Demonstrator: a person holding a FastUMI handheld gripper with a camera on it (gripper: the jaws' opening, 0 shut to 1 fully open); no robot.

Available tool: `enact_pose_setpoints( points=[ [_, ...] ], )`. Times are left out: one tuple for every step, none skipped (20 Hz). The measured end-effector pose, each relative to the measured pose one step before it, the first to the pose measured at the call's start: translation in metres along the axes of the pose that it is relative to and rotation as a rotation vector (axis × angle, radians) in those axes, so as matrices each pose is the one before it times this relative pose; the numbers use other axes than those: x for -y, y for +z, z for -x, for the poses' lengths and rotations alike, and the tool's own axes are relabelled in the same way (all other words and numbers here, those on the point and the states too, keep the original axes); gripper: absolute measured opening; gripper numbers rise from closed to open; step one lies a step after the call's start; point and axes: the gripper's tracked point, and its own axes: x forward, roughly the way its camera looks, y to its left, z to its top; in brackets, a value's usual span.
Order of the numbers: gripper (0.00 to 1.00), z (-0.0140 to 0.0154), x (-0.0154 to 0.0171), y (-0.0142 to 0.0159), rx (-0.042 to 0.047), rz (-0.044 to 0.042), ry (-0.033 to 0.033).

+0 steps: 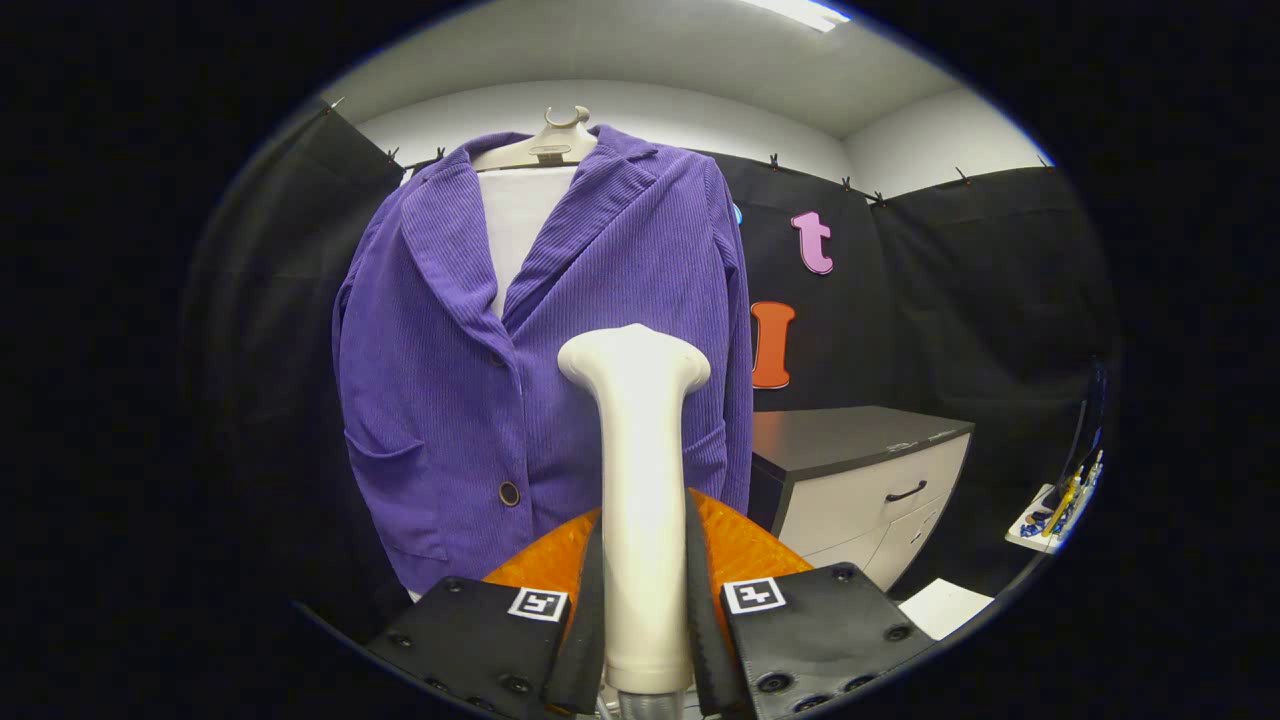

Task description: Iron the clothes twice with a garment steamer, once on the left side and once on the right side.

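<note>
Gripper view: your gripper is clamped on the steamer, both fingers pressing its handle. Its head sits at twelve o'clock, against or just short of the jacket. Next, stroke one side downward.

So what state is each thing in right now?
Steamer: upright, gripped by its handle, head in front of the jacket.
Gripper: shut on steamer.
Jacket: hanging on a hanger, lower button fastened, lapels open.
Cabinet: drawer shut.
</note>
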Motion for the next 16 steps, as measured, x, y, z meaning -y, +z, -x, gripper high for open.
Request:
enact_pose_setpoints(
  points=[
    [0.44,0.00304,-0.00004,-0.00576,-0.00628,0.00824,-0.00015],
    [0.44,0.00151,-0.00069,-0.00642,-0.00676,0.00587,0.00012],
    [0.44,0.00292,-0.00019,-0.00748,-0.00752,0.0042,0.00088],
    [0.44,0.00022,-0.00035,-0.00639,-0.01001,0.00309,0.00023],
    [0.44,0.00183,-0.00053,-0.00657,-0.00918,-0.0016,-0.00111],
    [0.43,0.00113,-0.00016,-0.00625,-0.00748,-0.00327,-0.00174],
    [0.44,0.00286,-0.00032,-0.00644,-0.00959,-0.00026,-0.00197],
    [0.44,0.0011,-0.00047,-0.0069,-0.01,0.00597,-0.00247],
    [0.44,0.00346,0.00042,-0.00702,-0.00609,0.00616,-0.00204],
    [0.44,0.00208,-0.00047,-0.00658,-0.00623,0.00164,-0.00027],
    [0.44,0.00193,-0.00193,-0.00592,-0.00619,0.00068,0.00198],
    [0.44,0.00191,-0.00153,-0.00601,-0.01053,0.00137,0.00375],
    [0.44,0.00228,-0.00132,-0.00659,-0.00613,-0.00251,0.00256],
    [0.44,0.00007,-0.00199,-0.00399,-0.00444,0.00314,0.00114],
    [0.44,0.00201,0.0001,-0.00481,-0.00674,0.00852,-0.00111],
    [0.44,0.00065,0.00037,-0.0037,-0.00348,0.00437,-0.00175]
  ],
)
